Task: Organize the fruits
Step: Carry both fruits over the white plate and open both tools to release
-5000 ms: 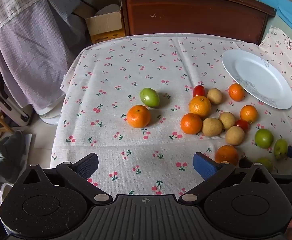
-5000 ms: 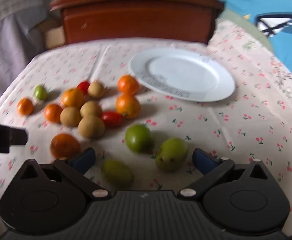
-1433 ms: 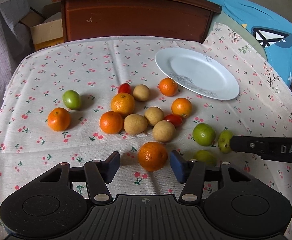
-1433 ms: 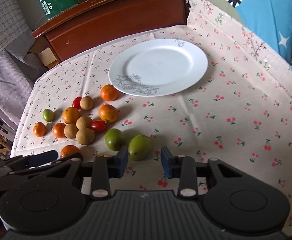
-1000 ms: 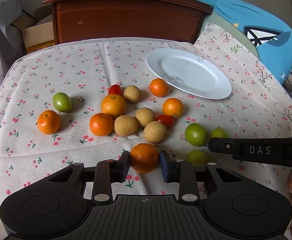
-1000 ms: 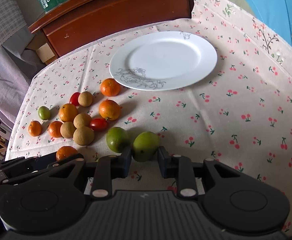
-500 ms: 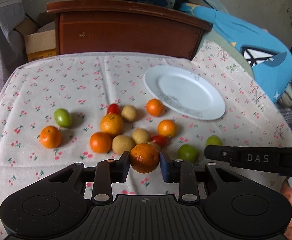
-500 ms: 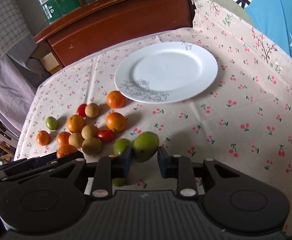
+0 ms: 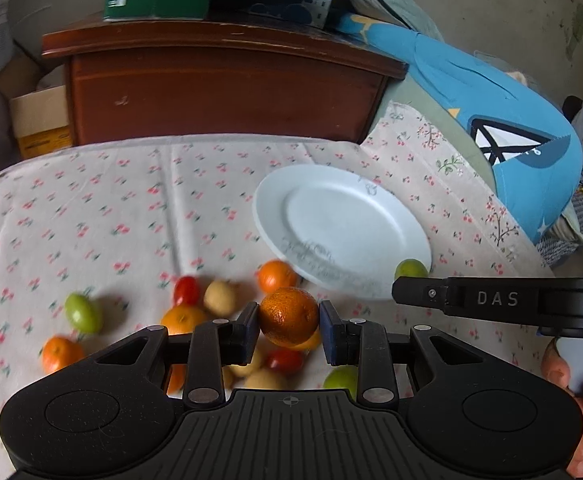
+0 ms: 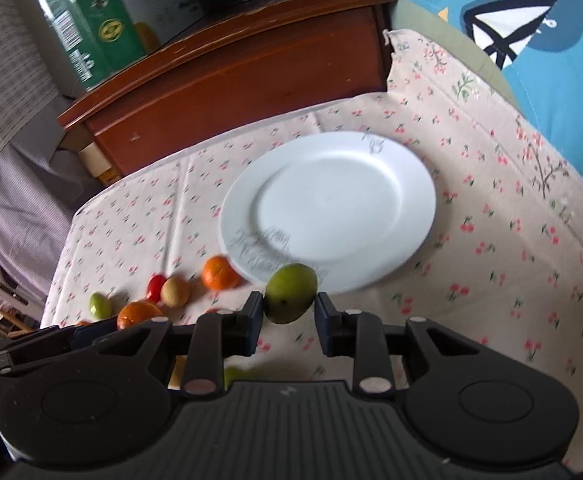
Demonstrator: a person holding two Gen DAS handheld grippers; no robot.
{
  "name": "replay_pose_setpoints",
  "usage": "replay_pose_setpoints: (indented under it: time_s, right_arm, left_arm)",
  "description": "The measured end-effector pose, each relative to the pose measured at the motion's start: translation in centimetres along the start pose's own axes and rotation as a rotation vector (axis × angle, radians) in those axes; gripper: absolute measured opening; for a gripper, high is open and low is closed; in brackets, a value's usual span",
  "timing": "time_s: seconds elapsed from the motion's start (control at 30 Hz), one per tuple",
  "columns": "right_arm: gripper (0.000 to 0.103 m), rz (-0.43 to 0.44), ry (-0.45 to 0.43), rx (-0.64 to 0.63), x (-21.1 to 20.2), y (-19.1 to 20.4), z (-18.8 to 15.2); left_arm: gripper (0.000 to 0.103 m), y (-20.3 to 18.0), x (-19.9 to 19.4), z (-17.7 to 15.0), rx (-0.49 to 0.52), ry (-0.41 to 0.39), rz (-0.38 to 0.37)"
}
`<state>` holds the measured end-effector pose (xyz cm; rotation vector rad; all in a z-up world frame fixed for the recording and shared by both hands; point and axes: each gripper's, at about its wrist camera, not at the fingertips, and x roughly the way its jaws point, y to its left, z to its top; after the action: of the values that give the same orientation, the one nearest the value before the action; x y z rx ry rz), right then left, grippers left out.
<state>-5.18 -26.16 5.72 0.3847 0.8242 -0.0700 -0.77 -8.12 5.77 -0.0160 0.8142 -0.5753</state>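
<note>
My left gripper (image 9: 289,322) is shut on an orange (image 9: 289,315), held above the cloth near the front rim of the white plate (image 9: 343,224). My right gripper (image 10: 287,311) is shut on a green mango (image 10: 291,293), lifted just short of the plate's (image 10: 331,204) near rim. Loose fruit lies on the cloth below: oranges (image 9: 276,276), a red tomato (image 9: 186,290), brown round fruits (image 9: 220,298) and a green fruit (image 9: 84,313). The mango's tip (image 9: 410,269) shows past the right gripper's finger in the left wrist view.
A cherry-print cloth (image 9: 111,216) covers the table. A dark wooden cabinet (image 9: 227,92) with boxes on top stands behind it. A blue cushion (image 9: 503,136) lies at the right. A cardboard box (image 9: 41,120) and hanging fabric (image 10: 7,184) are at the left.
Both grippers have risen off the cloth with their fruit and moved toward the plate, which now looks closer. The fruit pile has slid lower in both views.
</note>
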Motion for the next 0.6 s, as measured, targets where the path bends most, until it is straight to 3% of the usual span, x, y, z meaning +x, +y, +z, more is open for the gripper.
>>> replay_pose_setpoints:
  time_s: [0.6]
  right_arm:
    - [0.028, -0.046, 0.020, 0.077, 4.2, -3.3, 3.4]
  left_arm:
    - [0.029, -1.2, 6.9, 3.3, 0.081, 0.027, -0.053]
